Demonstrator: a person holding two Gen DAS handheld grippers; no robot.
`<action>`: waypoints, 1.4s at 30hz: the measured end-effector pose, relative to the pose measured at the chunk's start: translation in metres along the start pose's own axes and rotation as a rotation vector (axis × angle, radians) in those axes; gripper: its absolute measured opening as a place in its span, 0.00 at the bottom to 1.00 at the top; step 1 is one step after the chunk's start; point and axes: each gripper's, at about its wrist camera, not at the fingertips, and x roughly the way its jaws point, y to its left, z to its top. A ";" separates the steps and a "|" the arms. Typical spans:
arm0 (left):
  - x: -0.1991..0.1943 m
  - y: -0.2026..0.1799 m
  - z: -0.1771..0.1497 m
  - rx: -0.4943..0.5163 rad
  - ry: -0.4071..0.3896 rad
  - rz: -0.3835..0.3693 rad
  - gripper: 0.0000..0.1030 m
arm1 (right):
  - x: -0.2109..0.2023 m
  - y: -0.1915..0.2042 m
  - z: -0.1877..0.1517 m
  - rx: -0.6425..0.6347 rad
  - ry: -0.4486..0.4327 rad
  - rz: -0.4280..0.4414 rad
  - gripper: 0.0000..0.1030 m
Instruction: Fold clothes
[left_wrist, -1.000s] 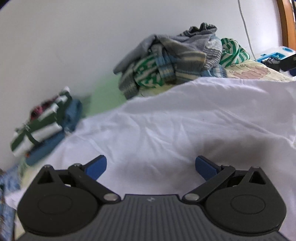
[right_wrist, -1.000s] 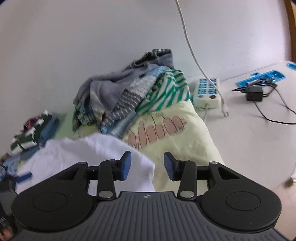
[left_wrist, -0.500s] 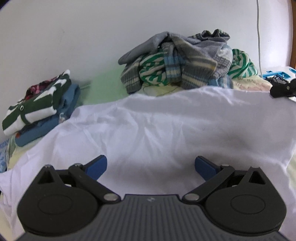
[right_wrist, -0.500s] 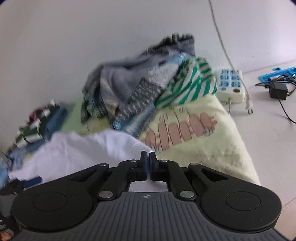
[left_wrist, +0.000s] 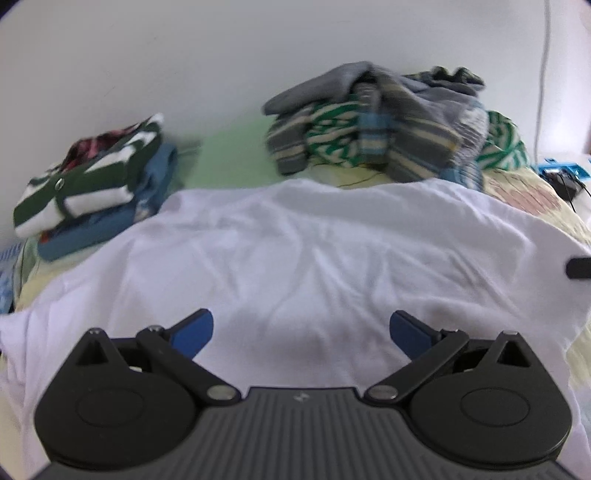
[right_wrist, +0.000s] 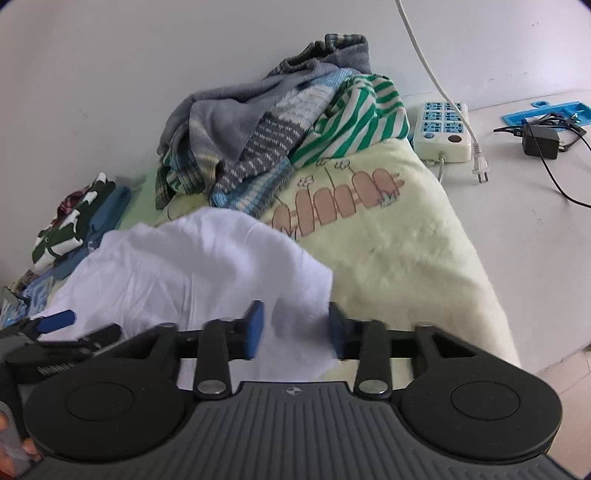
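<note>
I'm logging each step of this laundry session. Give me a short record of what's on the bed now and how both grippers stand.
garment being worked: white shirt, spread flat on yellow blanket
unfolded pile: striped clothes, behind shirt
folded stack, far left
left gripper: jaws wide open over shirt
right gripper: jaws opening, shirt corner between them
beside bed: power strip

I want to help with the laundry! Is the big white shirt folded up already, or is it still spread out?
Spread out. The white shirt lies flat and wrinkled across the yellow blanket, not yet a neat bundle like the folded stack beside it.
</note>
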 end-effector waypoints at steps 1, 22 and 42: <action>-0.001 0.004 0.001 0.000 0.006 0.006 0.99 | 0.001 0.004 0.000 -0.005 -0.006 -0.012 0.10; -0.005 0.075 0.018 0.078 0.011 -0.102 0.98 | 0.027 0.224 -0.122 -1.288 -0.045 -0.069 0.26; 0.005 0.017 -0.012 0.240 -0.030 -0.367 0.98 | 0.058 0.136 -0.005 -0.318 0.028 0.064 0.33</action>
